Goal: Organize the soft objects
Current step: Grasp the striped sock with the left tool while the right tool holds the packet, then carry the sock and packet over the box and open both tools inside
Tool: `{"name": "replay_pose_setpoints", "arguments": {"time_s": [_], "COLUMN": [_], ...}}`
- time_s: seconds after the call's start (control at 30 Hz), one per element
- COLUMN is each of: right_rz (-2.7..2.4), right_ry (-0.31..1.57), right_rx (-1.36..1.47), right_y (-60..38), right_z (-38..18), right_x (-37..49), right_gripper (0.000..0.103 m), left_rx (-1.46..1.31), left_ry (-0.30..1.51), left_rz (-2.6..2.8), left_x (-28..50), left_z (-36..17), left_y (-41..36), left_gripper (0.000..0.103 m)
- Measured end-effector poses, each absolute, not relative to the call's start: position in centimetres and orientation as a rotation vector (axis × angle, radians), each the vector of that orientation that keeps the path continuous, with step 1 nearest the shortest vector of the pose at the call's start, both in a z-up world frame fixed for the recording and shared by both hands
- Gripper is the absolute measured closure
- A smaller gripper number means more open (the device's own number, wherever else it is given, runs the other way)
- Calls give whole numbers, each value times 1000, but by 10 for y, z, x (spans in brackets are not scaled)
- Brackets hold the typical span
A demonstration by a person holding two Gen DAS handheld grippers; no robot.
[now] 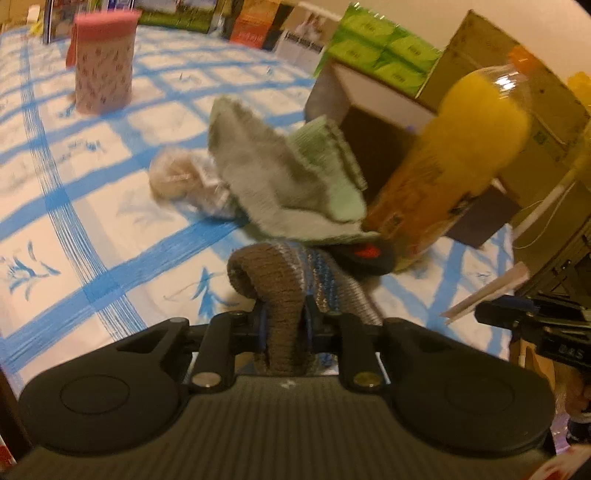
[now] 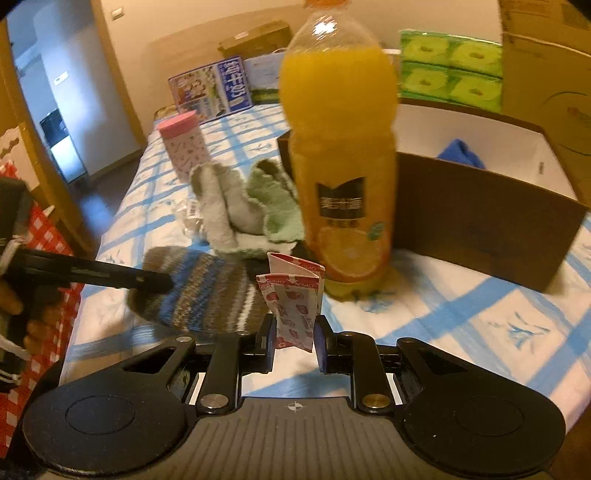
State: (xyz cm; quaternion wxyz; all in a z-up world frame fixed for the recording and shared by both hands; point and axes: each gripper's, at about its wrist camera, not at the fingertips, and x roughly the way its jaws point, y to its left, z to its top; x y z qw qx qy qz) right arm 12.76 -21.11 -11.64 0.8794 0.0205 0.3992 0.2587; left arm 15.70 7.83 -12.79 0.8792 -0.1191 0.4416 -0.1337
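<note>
Striped sock point(image 1: 284, 295) in jaws, orange bottle point(image 1: 454, 162)

Room under warm, dim light. Cream wall point(image 2: 207, 22) with a wall switch point(image 2: 116, 13); wood-framed doorway point(image 2: 55, 92) at left opening onto a bluish, brighter space; dark floor point(image 2: 103, 199). Table covered by a blue-checked cloth point(image 1: 74, 177).

Left gripper point(image 1: 284, 325) jaws pinch shut; right gripper point(image 2: 294, 341) jaws seemingly clamped too.

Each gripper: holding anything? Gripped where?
Left gripper is shut on the striped knit sock, pinching a brown fold at its end. Right gripper is shut on the red-and-white packet, held by its lower end.
</note>
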Motion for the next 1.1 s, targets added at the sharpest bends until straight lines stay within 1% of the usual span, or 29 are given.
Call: {"name": "replay_pose_setpoints", "arguments": {"time_s": [0.3, 0.5, 0.67, 0.83, 1.0, 1.1], "right_rz": [480, 430, 369, 314, 275, 262], "right_ry": [771, 718, 671, 619, 572, 556], "right_rx": [82, 100, 117, 112, 98, 104], "right_y": [-245, -271, -303, -332, -354, -365], "right_z": [-88, -65, -48, -28, -14, -8], "right_x": [104, 92, 96, 116, 152, 177], "right_gripper": [81, 81, 81, 81, 81, 81], "left_rx": [-212, -178, -176, -170, -176, -184], "left_ry": [779, 671, 578, 511, 498, 521], "left_rz": [-282, -267, -278, -293, -321, -338], "left_x": [118, 121, 152, 199, 254, 289], "left_z": [-55, -11, 19, 40, 44, 39], "left_y": [69, 69, 69, 58, 40, 26], "left_gripper": [87, 87, 87, 87, 87, 87]}}
